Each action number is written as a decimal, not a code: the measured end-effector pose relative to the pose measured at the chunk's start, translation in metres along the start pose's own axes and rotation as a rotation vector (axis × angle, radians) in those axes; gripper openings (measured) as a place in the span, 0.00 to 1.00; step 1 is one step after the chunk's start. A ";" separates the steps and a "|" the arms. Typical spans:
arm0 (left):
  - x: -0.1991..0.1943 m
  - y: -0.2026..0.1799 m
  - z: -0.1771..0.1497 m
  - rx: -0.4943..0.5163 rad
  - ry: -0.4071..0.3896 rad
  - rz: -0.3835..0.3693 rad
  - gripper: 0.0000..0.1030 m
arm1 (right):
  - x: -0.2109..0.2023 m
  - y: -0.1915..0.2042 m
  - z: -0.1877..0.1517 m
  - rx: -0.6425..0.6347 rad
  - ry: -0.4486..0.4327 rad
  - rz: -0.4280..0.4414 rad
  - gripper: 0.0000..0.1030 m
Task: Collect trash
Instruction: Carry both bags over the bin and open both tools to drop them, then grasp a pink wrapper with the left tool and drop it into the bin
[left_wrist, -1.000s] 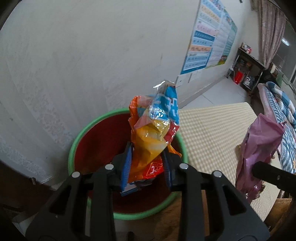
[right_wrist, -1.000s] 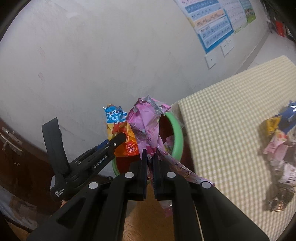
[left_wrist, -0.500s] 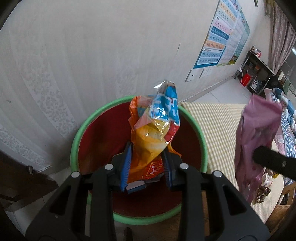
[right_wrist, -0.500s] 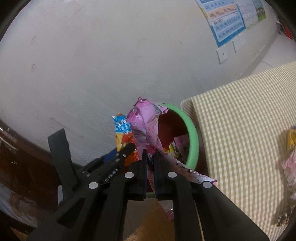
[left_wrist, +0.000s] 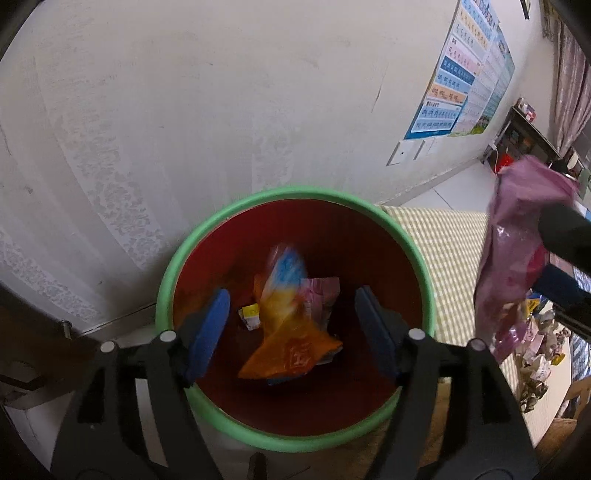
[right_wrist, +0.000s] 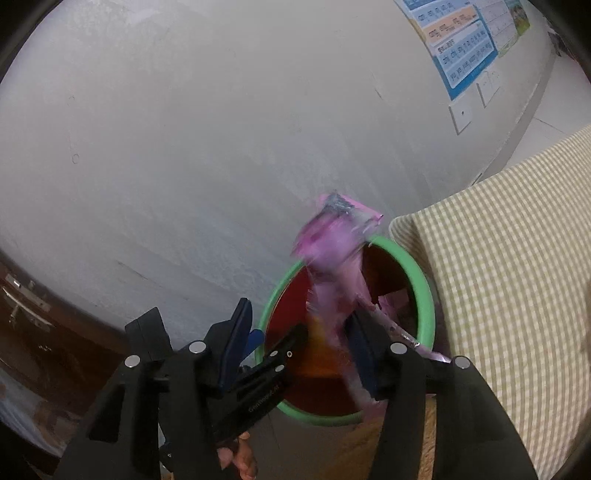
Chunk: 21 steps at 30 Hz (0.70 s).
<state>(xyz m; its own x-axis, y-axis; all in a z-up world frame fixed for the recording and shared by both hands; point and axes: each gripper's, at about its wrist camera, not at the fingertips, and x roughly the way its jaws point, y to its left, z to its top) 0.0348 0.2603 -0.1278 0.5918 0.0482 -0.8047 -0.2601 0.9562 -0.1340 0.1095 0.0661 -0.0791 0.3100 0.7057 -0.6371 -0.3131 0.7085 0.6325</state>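
Where wall (left_wrist: 221, 110) meets checked tabletop (right_wrist: 517, 258)

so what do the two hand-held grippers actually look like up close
Both are matte black plastic. The left hand-held gripper has two angular fingers tipped with blue pads, with round silver bolt heads along the fingers. The right hand-held gripper matches it: blue pads, silver bolts. Small white lettering runs along the left one's finger in the right wrist view.

From my seat the orange-and-blue wrapper (left_wrist: 284, 325) in the bin (left_wrist: 173, 280) is smeared with motion. The pink wrapper (right_wrist: 332, 266) blurs too, so I can't tell whether a pad touches it. At three o'clock a litter pile (left_wrist: 535, 354) runs off frame, perhaps more wrappers.
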 end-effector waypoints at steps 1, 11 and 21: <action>-0.001 -0.002 0.000 0.000 0.001 -0.002 0.66 | -0.005 -0.002 -0.001 -0.005 -0.004 -0.014 0.49; -0.020 -0.038 -0.001 0.070 -0.030 -0.075 0.66 | -0.134 -0.097 -0.023 -0.033 -0.146 -0.433 0.50; -0.023 -0.120 -0.010 0.236 0.024 -0.175 0.66 | -0.205 -0.203 -0.054 0.198 -0.195 -0.576 0.51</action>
<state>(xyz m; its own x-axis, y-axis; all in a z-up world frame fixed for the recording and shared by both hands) 0.0449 0.1415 -0.0990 0.5933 -0.1276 -0.7948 0.0309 0.9902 -0.1359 0.0611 -0.2228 -0.1002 0.5423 0.1859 -0.8194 0.1185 0.9486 0.2936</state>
